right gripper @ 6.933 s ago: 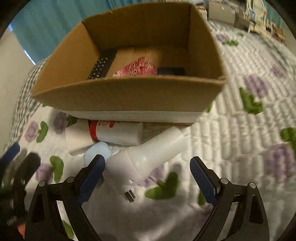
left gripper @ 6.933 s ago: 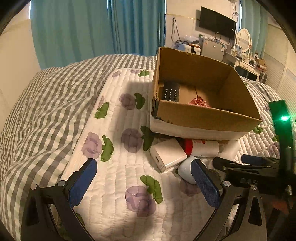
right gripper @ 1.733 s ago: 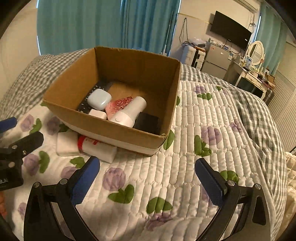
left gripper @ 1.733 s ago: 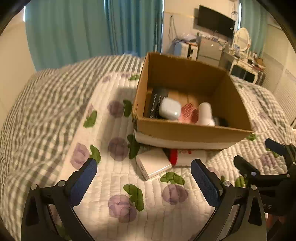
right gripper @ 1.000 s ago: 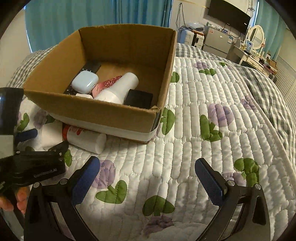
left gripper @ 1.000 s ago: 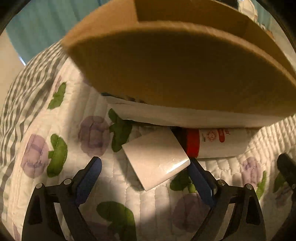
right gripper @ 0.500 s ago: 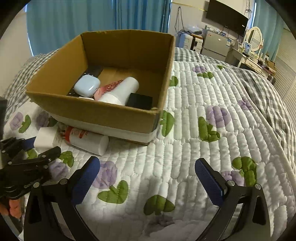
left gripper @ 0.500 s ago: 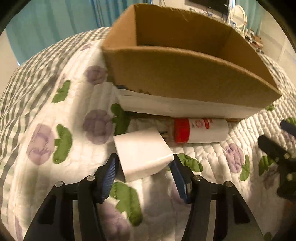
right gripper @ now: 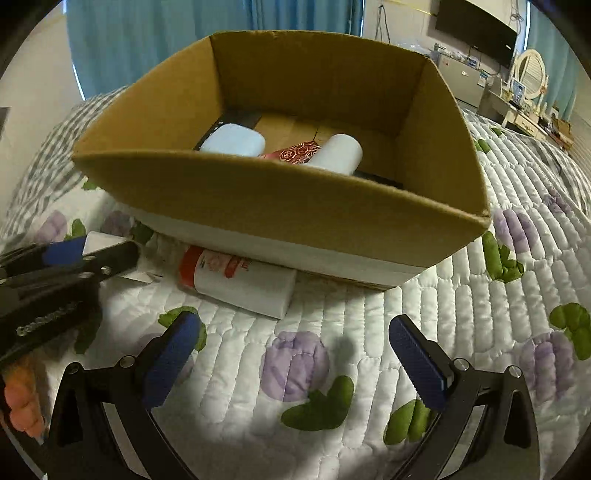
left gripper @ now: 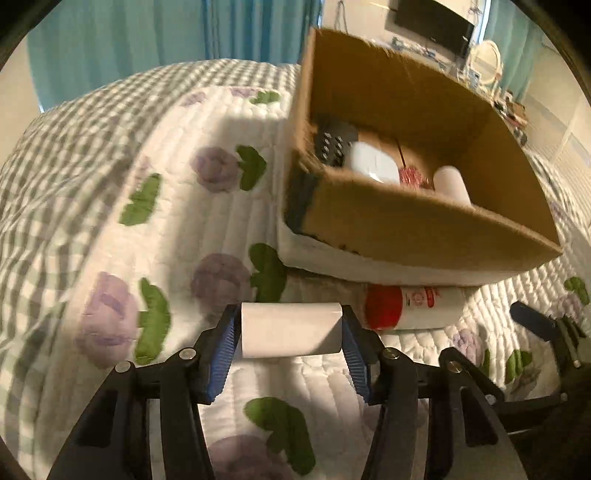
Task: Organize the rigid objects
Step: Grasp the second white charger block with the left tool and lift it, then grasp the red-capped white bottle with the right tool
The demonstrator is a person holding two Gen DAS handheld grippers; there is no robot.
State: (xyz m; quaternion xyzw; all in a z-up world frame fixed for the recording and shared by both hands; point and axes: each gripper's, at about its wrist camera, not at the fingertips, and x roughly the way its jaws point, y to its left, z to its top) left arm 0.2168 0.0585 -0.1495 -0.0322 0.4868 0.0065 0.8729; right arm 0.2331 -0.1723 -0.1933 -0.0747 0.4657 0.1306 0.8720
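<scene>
My left gripper [left gripper: 290, 343] is shut on a flat white block [left gripper: 291, 335] and holds it above the quilt, in front of the cardboard box's [left gripper: 413, 225] left corner. It also shows at the left of the right wrist view [right gripper: 70, 254]. A white bottle with a red cap [right gripper: 236, 282] lies against the box's front wall [right gripper: 280, 206]; it also shows in the left wrist view [left gripper: 410, 308]. In the box lie a pale blue case [right gripper: 234, 142], a white cylinder [right gripper: 340, 153], a red patterned item [right gripper: 297, 153] and a black remote [left gripper: 330, 146]. My right gripper [right gripper: 295, 356] is open and empty, just in front of the bottle.
The box stands on a white quilt with purple flowers [right gripper: 295, 363] over a grey checked bedspread [left gripper: 55, 158]. Teal curtains [left gripper: 147, 48] hang behind. A TV [right gripper: 476, 29], a dresser and a mirror [right gripper: 530, 75] stand at the back right.
My left gripper closed on the white block and lifted it off the quilt. My right gripper moved closer to the bottle and the box.
</scene>
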